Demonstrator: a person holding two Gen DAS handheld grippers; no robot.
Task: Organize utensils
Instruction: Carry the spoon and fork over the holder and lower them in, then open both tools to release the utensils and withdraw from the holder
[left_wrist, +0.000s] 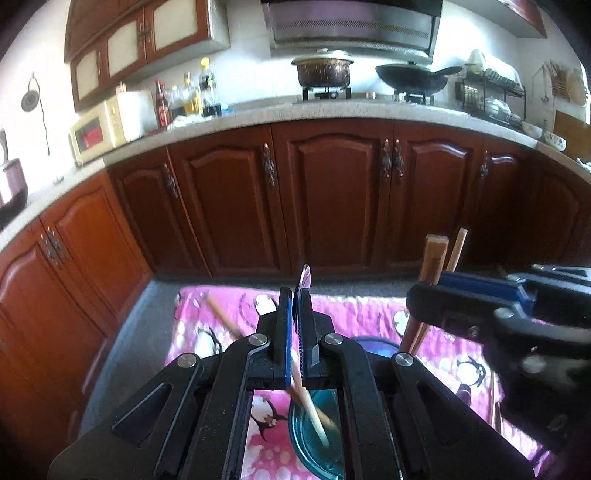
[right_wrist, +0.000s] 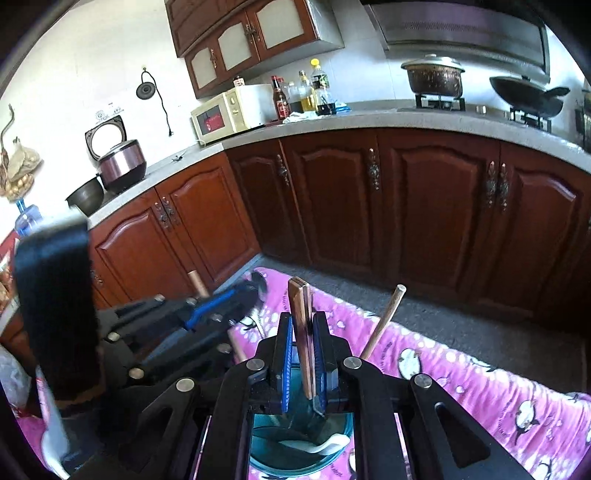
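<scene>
A metal spoon (left_wrist: 305, 284) and a brown wooden handle (right_wrist: 303, 332) stand upright above a blue glass bowl (right_wrist: 299, 448) on pink cloth.

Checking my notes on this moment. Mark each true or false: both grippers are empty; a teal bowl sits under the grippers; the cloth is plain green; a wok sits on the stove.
1. Both grippers are empty. False: the left gripper is shut on a spoon, the right gripper on a wooden utensil.
2. A teal bowl sits under the grippers. True.
3. The cloth is plain green. False: the cloth is pink with penguins.
4. A wok sits on the stove. True.
</scene>
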